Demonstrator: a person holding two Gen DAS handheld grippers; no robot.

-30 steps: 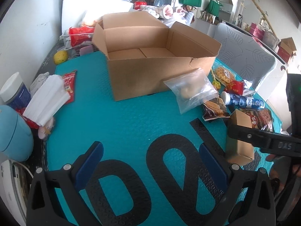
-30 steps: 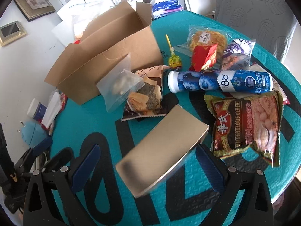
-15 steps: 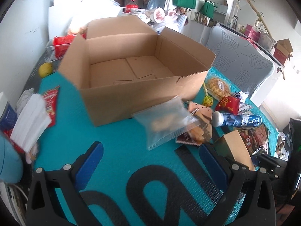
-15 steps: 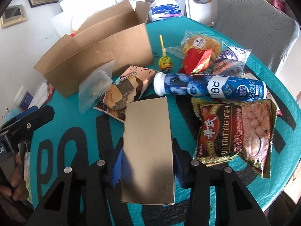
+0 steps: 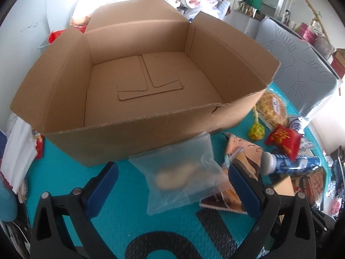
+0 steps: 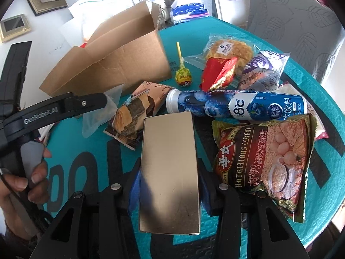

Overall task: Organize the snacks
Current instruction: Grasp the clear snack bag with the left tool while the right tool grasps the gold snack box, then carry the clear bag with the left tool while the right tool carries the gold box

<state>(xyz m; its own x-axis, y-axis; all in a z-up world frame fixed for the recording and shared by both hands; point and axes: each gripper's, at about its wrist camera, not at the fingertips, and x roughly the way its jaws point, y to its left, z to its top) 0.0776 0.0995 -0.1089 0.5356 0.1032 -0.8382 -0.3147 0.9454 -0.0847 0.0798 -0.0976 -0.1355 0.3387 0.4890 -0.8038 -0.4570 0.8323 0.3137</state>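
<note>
Nearest in the right wrist view, the right gripper (image 6: 168, 185) is clenched on a plain tan carton (image 6: 169, 172), its blue pads pressed against the carton's two long sides. The carton is unprinted, smooth and slightly glossy, and its far end points at a blue drink tube (image 6: 235, 106) lying across the teal table mat (image 6: 90, 142). Just right of the carton lies a brown cereal bag (image 6: 263, 166); left of it is a seaweed-roll snack packet (image 6: 131, 118). Farther back lie a lollipop (image 6: 183, 76), a red packet (image 6: 217, 73) and a bagged cake (image 6: 228, 50).

In the left wrist view the left gripper (image 5: 172, 181) stands released, jaws wide, with a clear zip bag (image 5: 181, 177) between them; the bag is blurred, so whether a pad touches it cannot be told, and its pale contents are indistinct. Behind it sits the open cardboard box (image 5: 138, 133), flaps up.

Only the left view shows the box's bare floor; the right view shows just its outer wall. Only the right view shows the carton fully, plus a person's hand (image 6: 28, 181) on the left gripper's handle.
</note>
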